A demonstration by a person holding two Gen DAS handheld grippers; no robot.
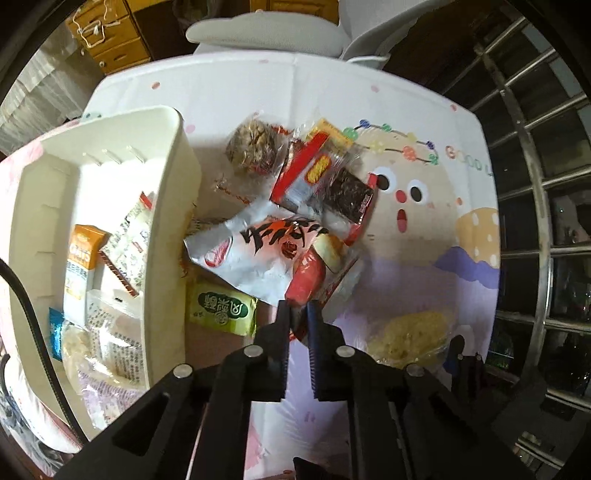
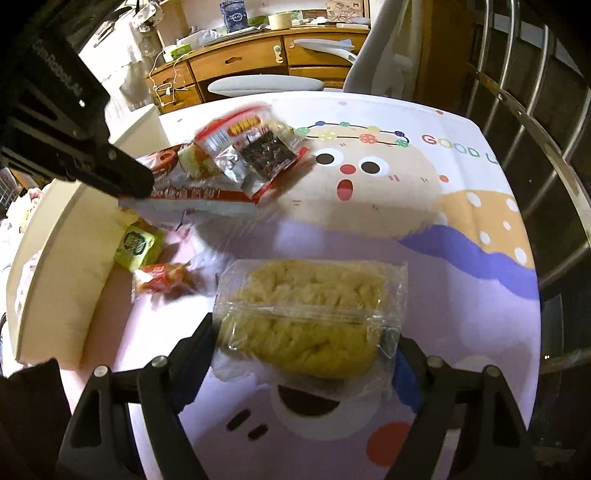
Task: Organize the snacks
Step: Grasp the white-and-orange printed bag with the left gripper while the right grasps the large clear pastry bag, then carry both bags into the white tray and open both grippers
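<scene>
Pinching the red-edged packet (image 1: pixel 314 284) in our left hand-held gripper (image 1: pixel 299 314), we should carry it level to the left into the cream bin (image 1: pixel 177 206), while our right hand-held gripper (image 2: pixel 306 332), spread wide, straddles the noodle pack (image 2: pixel 306 310).

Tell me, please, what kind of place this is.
Probably a room in a home: a cartoon-print tablecloth covers the table, a wooden desk with drawers stands behind it, and a grey office chair waits nearby.

Bin (image 1: pixel 173 206) lies left of snack pile (image 1: pixel 295 206); bread pack (image 2: pixel 310 317) nearer.
</scene>
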